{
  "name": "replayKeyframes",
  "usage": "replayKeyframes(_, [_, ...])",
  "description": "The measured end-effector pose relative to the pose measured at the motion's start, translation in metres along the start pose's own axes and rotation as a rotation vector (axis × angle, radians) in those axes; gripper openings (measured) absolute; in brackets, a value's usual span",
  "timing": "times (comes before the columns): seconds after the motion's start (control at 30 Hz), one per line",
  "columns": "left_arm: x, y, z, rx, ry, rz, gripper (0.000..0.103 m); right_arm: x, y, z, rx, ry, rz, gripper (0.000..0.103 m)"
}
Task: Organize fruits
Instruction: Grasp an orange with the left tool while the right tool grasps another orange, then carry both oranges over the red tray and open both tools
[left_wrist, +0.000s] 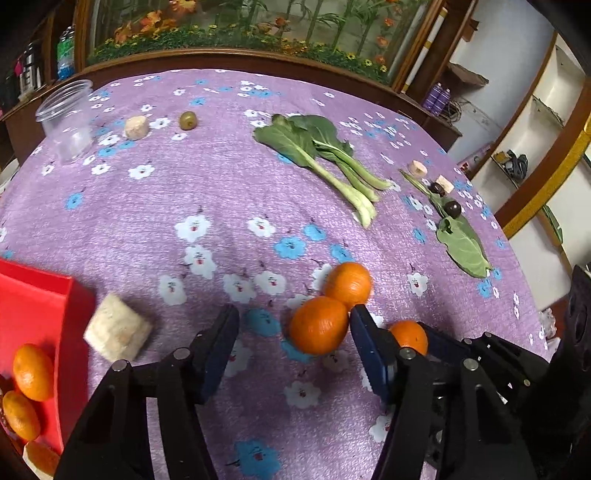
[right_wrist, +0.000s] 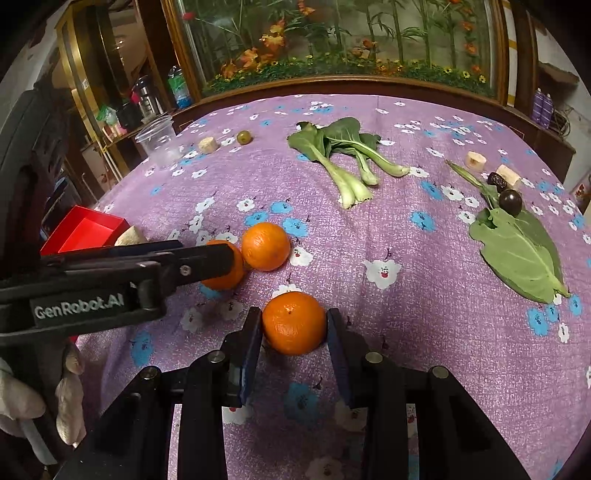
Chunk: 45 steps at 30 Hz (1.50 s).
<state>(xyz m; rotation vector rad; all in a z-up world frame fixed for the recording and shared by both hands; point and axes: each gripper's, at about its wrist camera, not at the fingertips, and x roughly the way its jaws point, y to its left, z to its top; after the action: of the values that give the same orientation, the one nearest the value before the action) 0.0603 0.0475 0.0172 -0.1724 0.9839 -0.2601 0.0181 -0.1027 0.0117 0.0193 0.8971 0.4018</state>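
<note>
The red tray (left_wrist: 44, 306), left of the left gripper (left_wrist: 293, 323), holds two oranges (left_wrist: 32, 371). Its fingers stand apart around another orange (left_wrist: 318, 325), not gripping. The right gripper (right_wrist: 294, 325) clamps a third orange (right_wrist: 294, 322) on the worktop (right_wrist: 406, 314).

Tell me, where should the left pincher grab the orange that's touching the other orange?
Best around its round middle, coming down from above and from the near side. The nearer orange touches its twin at the far side, so the left gripper probably wants one finger on each free flank, left and right. It already sits between the open jaws, against the right finger.
</note>
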Motion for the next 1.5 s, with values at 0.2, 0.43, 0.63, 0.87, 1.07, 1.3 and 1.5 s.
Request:
replayKeyframes(0.2, [0.007,-0.015,-0.005,0.057,-0.002,0.016,0.05,0.0,0.005,-0.001,-0.032,-0.005,-0.023,0.038])
replayKeyframes(0.43, [-0.002,-0.03,-0.011,0.104,-0.04,0.057,0.027,0.0,0.006,-0.001,-0.035,-0.006,-0.027,0.038])
replayKeyframes(0.63, [-0.016,-0.038,-0.023,0.117,-0.065,0.08,0.027,0.0,0.006,-0.002,-0.032,-0.012,-0.037,0.038])
replayKeyframes(0.87, [-0.053,-0.027,-0.041,0.037,-0.139,0.086,0.027,-0.003,0.002,-0.001,-0.002,-0.029,-0.022,0.037])
replayKeyframes(1.07, [-0.076,0.003,-0.052,-0.057,-0.161,0.114,0.027,-0.004,-0.001,-0.001,0.026,-0.041,0.006,0.037])
replayKeyframes(1.3, [-0.109,0.023,-0.066,-0.116,-0.211,0.112,0.028,-0.004,-0.01,-0.001,0.079,-0.039,0.036,0.037])
replayKeyframes(1.5, [-0.139,0.041,-0.074,-0.148,-0.262,0.137,0.028,-0.021,-0.004,-0.003,0.089,-0.039,0.014,0.037])
